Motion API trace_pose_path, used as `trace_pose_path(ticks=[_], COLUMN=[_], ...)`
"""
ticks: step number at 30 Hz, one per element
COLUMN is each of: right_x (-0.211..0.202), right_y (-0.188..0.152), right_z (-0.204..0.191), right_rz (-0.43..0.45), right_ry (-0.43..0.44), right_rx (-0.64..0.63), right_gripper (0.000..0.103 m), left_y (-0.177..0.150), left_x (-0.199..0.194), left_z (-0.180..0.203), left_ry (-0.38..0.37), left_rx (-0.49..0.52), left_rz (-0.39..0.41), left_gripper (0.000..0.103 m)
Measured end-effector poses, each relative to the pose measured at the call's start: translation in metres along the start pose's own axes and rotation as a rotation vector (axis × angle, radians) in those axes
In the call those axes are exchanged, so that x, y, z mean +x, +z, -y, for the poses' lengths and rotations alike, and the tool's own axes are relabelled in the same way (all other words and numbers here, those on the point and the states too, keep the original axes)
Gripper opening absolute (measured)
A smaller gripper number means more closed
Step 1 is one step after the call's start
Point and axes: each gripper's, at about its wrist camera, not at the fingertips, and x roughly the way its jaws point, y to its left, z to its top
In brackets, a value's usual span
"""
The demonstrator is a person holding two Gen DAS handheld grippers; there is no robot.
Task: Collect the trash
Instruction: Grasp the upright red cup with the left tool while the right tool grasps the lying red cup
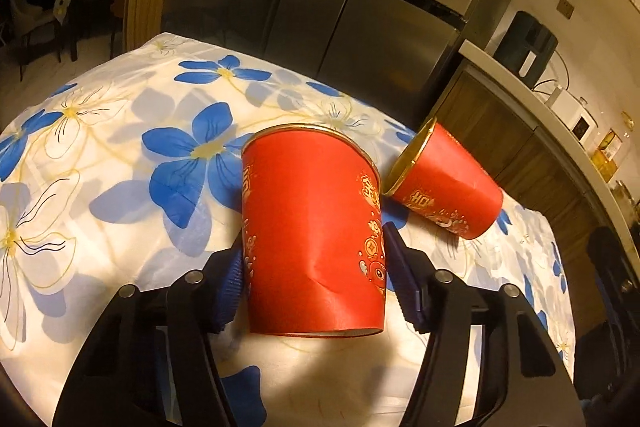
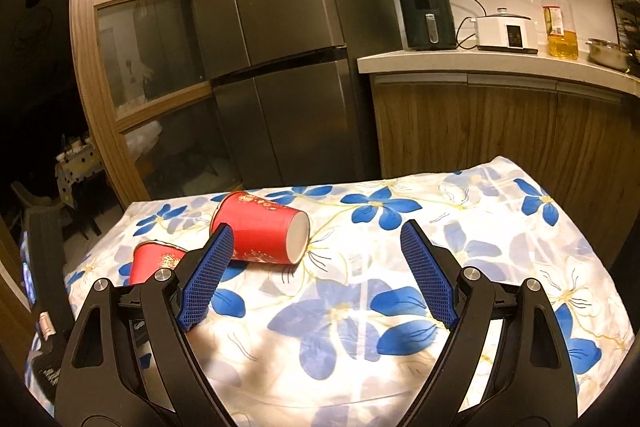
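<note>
A red paper cup [image 1: 312,227] with gold print stands upright on the flowered tablecloth [image 1: 120,155]. My left gripper [image 1: 316,267] is shut on it, a blue pad against each side, and its wall is creased. A second red cup [image 1: 444,187] lies on its side just right of it. In the right wrist view the lying cup [image 2: 260,231] is ahead and left, and the held cup [image 2: 154,263] is partly hidden behind my left finger [image 2: 208,275]. My right gripper [image 2: 316,267] is open and empty above the cloth.
A dark steel fridge [image 2: 280,47] stands behind the table. A wooden counter [image 2: 500,67] at the right carries an air fryer [image 2: 426,17], a cooker, an oil bottle [image 2: 560,23] and a pot. A glass door [image 2: 132,47] is at the left.
</note>
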Motion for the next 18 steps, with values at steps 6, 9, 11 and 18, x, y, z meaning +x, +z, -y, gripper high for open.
trace_pose_path(ticks=[6,9,11,18], right_x=[0.017,0.031,0.041,0.074], right_y=[-0.001,0.0,0.001,0.002], right_z=[-0.008,-0.021,-0.034,-0.062], right_rz=[-0.037,-0.065,-0.074,-0.102], right_ry=[0.014,0.022,0.017,-0.034], right_rx=[0.047,0.071,0.065,0.059], right_gripper=[0.088,0.097,0.098,0.098], left_y=[0.004,0.01,0.011,0.012], left_x=[-0.041,-0.069,-0.081,-0.092], left_z=[-0.027,-0.044,-0.05,-0.057], left_ry=[0.007,-0.001,0.0,-0.004], left_rx=[-0.073,-0.124,-0.128,-0.111], left_rz=[0.116,0.19,0.224,0.266], left_gripper=[0.06,0.06,0.06,0.06])
